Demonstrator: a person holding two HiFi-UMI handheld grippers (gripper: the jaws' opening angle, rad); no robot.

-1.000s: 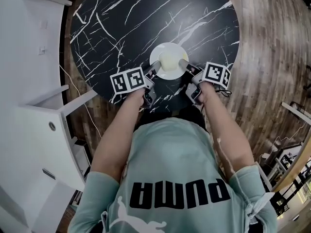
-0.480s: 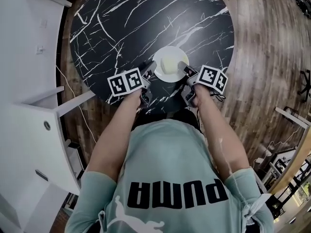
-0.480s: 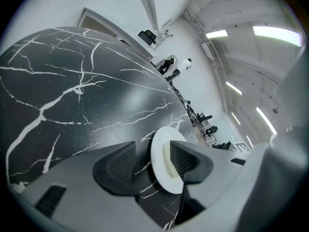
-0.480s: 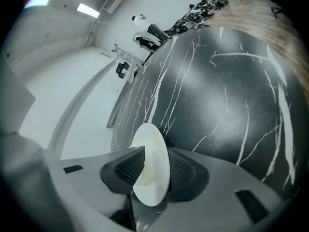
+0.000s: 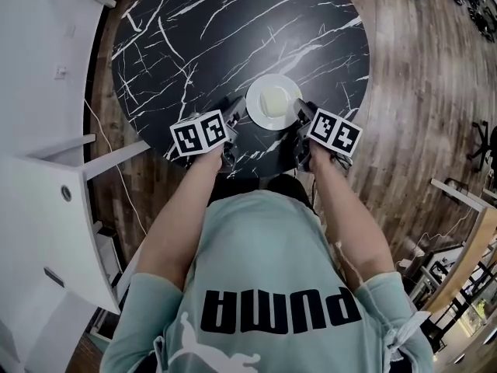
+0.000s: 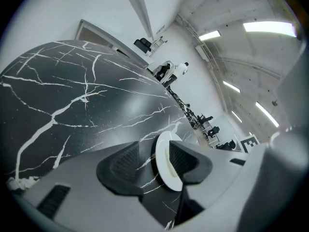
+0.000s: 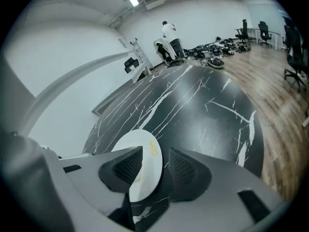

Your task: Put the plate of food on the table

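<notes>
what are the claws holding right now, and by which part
Nothing is held. The left claw and right claw have just been opening; the plate sits on the table, its rim between each pair of open jaws, ungripped.

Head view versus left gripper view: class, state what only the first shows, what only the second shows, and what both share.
Only the head view: the person's arms and green printed shirt. Only the left gripper view: ceiling lights and the left gripper with its jaws, just opened, standing apart astride the rim of the white plate without pressing it. Both: that plate resting on the black marble table.
</notes>
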